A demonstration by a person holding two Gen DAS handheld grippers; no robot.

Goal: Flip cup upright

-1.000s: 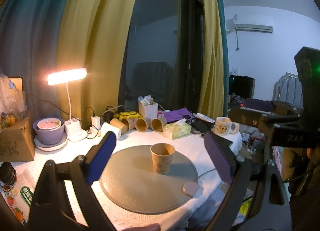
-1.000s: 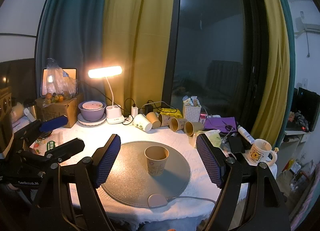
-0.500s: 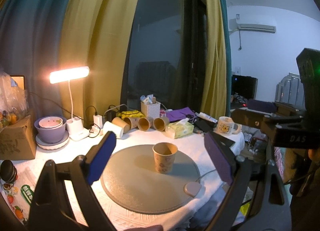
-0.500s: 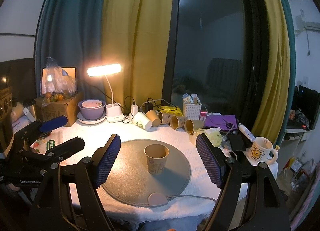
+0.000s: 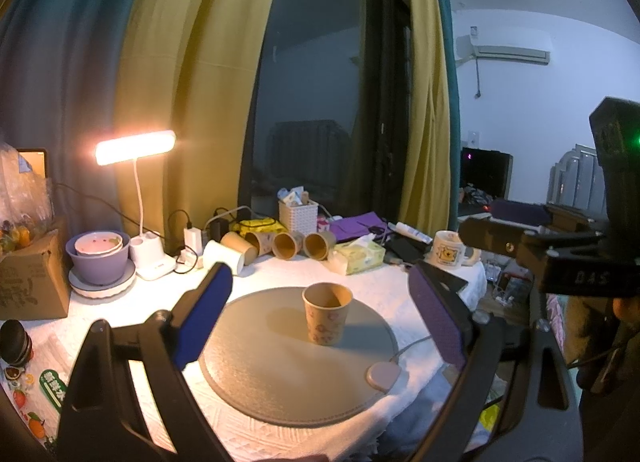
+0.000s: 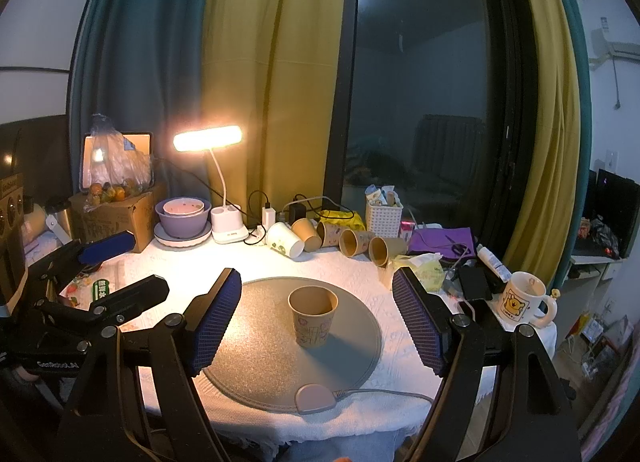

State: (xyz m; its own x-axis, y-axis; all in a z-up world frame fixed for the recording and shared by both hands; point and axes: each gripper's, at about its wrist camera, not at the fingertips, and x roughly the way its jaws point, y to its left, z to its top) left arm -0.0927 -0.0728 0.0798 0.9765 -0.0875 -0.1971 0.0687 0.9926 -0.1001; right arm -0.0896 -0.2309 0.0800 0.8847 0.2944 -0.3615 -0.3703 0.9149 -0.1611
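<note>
Since the paper cup (image 6: 313, 316) stands mouth-up on the round grey mat (image 6: 248, 346), the flip looks finished, and what remains, as I judge it, is only to draw both tongs back toward the near edge without brushing the cup. The white-clothed table (image 6: 168, 262) fills the scene, the mat sitting at its near middle with a row of spare cups (image 6: 340, 238) lying on their sides along the far edge, well apart from the upright one. The right gripper (image 6: 318, 316) hangs over the near rim of the mat with its padded jaws wide apart and nothing between them; in its own view the cup appears centred in the gap but farther off, touching neither pad. The left gripper (image 5: 320, 322) is likewise spread and empty, and its camera sees the cup between its jaws, a little nearer the left pad in the picture, again without contact. A small pink puck (image 6: 315, 398) on a cord rests at the mat's near edge, below the right gripper, and a careless withdrawal could snag it.
</note>
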